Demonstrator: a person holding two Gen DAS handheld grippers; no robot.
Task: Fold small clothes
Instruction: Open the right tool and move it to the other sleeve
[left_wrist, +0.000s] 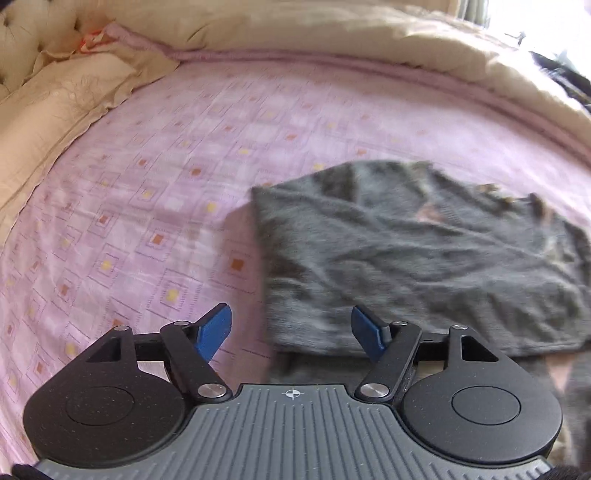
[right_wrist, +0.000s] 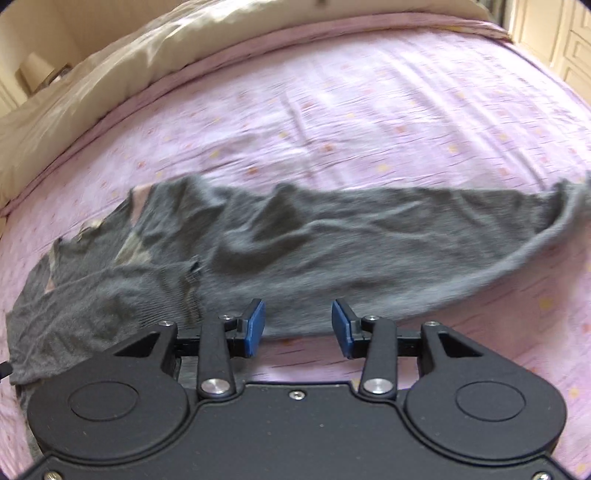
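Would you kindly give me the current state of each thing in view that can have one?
Grey garment: lying on the bed, wrinkled, partly folded over itself, held by neither gripper.
Left gripper: open, nothing between its blue pads.
Right gripper: open, nothing pinched, poised over the garment's near edge.
Pink bedsheet: spread out, lightly creased.
Cream duvet: pushed back, bunched along the far side.

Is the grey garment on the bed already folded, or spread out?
Folded over at least once: the grey garment lies wrinkled on the pink sheet, with a doubled layer showing at one end.
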